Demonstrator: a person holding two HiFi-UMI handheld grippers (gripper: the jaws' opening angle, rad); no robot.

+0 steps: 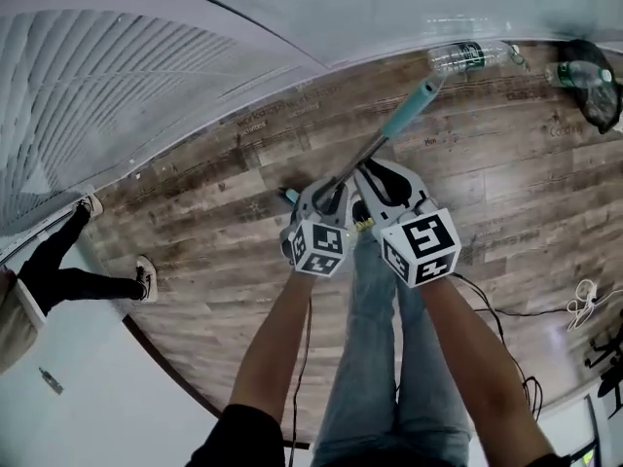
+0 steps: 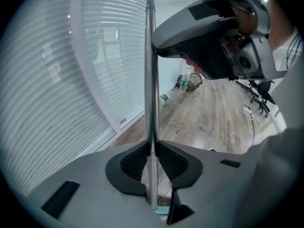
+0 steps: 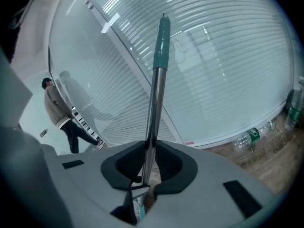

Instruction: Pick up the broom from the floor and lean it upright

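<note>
The broom's metal handle (image 1: 365,154) rises off the wood floor, slanting up and away from me toward its teal grip (image 1: 417,102). My left gripper (image 1: 329,193) is shut on the lower part of the pole (image 2: 151,80), its pads pressing both sides. My right gripper (image 1: 382,178) is shut on the pole just above it, and in the right gripper view the handle (image 3: 155,108) runs up to the teal grip (image 3: 162,42). A teal bit (image 2: 161,209) shows below the left jaws. The broom head is hidden beneath the grippers.
A glass wall with white blinds (image 1: 117,86) runs along the left and far side. Plastic bottles (image 1: 467,56) and a dark bag (image 1: 594,90) lie at its foot. A person (image 1: 68,270) walks at the left. Cables (image 1: 584,305) trail at the right. My jeans-clad legs (image 1: 375,358) stand below.
</note>
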